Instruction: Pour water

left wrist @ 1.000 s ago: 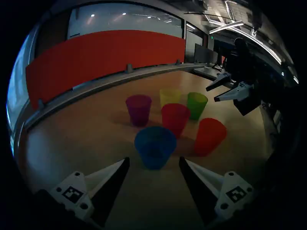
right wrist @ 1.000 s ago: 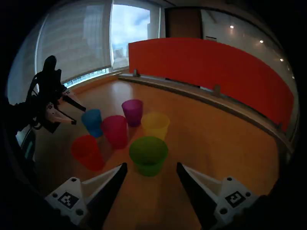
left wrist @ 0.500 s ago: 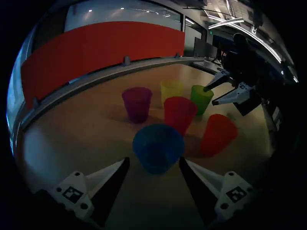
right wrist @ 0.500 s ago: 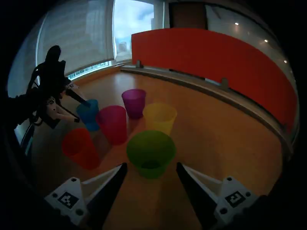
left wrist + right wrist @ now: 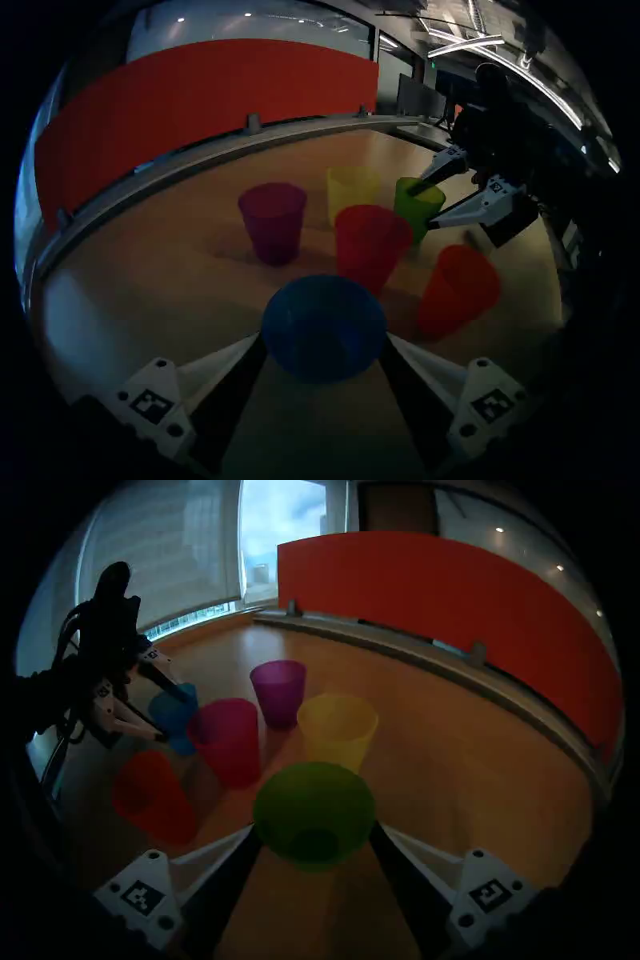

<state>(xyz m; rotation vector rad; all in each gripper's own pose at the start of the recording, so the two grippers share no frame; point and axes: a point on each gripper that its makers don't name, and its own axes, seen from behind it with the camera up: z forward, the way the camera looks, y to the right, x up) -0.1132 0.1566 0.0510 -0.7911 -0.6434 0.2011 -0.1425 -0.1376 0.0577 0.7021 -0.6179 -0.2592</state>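
- Blue cup (image 5: 324,328), upright on wooden table (image 5: 144,272), now between spread jaws of left gripper (image 5: 322,340); a second ago well ahead of them.
- Green cup (image 5: 314,816) likewise inside spread jaws of right gripper (image 5: 314,829).
- Neither visibly pinched; grasp probably next, pouring not begun.
- Water in either cup: cannot tell.

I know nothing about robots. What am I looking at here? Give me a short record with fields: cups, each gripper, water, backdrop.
cups: six, upright on a wooden table: blue cup, purple cup, yellow cup, green cup, crimson cup, orange-red cup
left gripper: open, one finger on each side of the blue cup
right gripper: open, one finger on each side of the green cup
water: cannot tell
backdrop: red partition
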